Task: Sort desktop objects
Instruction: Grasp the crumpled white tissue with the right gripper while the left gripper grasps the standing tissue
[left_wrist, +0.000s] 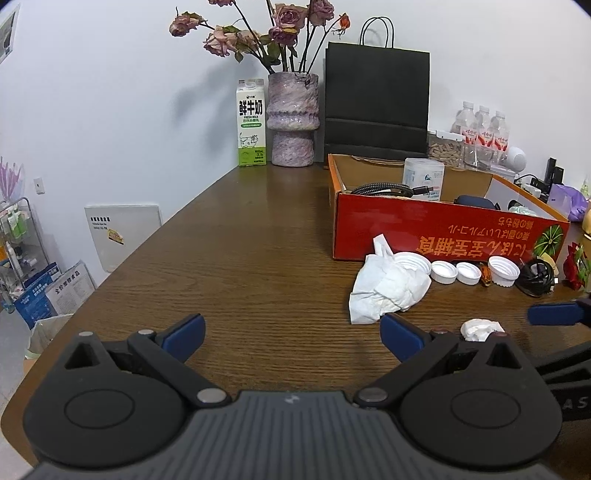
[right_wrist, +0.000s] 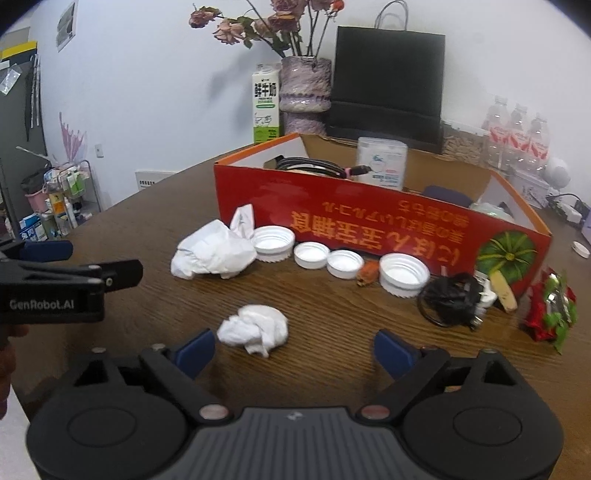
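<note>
A small crumpled tissue (right_wrist: 255, 329) lies on the wooden table (right_wrist: 325, 314), well in front of the red cardboard box (right_wrist: 369, 218). Closer to the box sit a larger tissue wad (right_wrist: 212, 254), a row of white bottle caps (right_wrist: 312, 254), a coiled black cable (right_wrist: 448, 299) and a red-green wrapper (right_wrist: 550, 314). The right gripper (right_wrist: 293, 352) hangs wide, nothing between its blue pads, the small tissue just ahead. The left gripper (left_wrist: 291, 338) stands wide too, over bare wood left of the box.

The milk carton (left_wrist: 251, 123) reads "FRESH MILK"; the left hand-held gripper (right_wrist: 48, 251) reads "GenRobot.AI".
</note>
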